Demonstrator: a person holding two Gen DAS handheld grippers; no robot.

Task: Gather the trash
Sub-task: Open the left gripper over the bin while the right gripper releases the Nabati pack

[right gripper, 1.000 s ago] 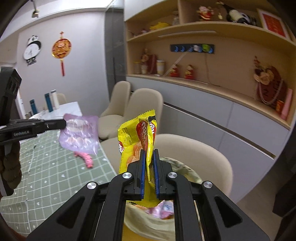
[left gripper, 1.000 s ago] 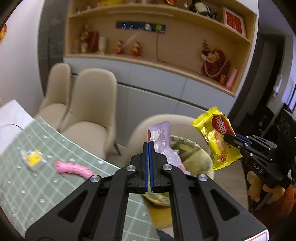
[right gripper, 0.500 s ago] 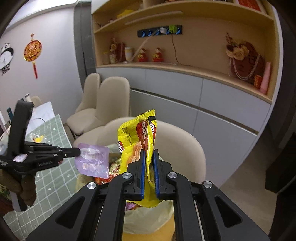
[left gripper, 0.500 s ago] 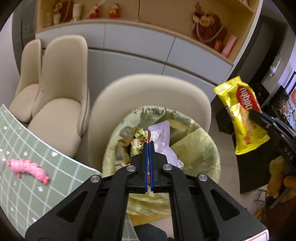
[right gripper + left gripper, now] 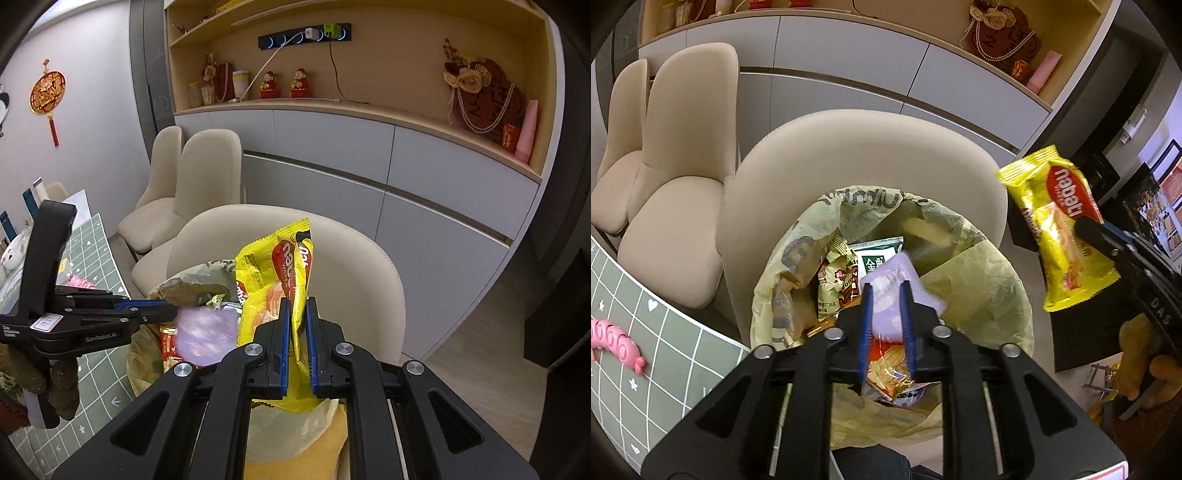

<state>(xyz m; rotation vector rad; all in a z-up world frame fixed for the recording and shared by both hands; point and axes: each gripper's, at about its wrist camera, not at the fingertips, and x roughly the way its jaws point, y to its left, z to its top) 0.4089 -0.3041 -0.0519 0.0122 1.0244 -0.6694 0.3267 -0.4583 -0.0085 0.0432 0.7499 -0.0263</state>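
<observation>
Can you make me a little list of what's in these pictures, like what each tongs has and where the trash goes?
left tongs: just been opening over the bin, purple wrapper loose between the pads
right tongs: shut on yellow wafer packet
trash bin: lined with a yellowish bag, snack wrappers inside, in front of a beige chair
table: green checked cloth, pink wrapper left on it

Two grippers are seen: the left gripper (image 5: 886, 291) and the right gripper (image 5: 296, 314). Three beige chairs (image 5: 683, 177) are counted, one lined trash bin (image 5: 979, 295), one yellow wafer packet (image 5: 1060, 229), one purple wrapper (image 5: 892, 284), one pink toy (image 5: 613, 341) on one green table mat (image 5: 665, 350), and two red figurines (image 5: 269, 85) on the far shelf
</observation>
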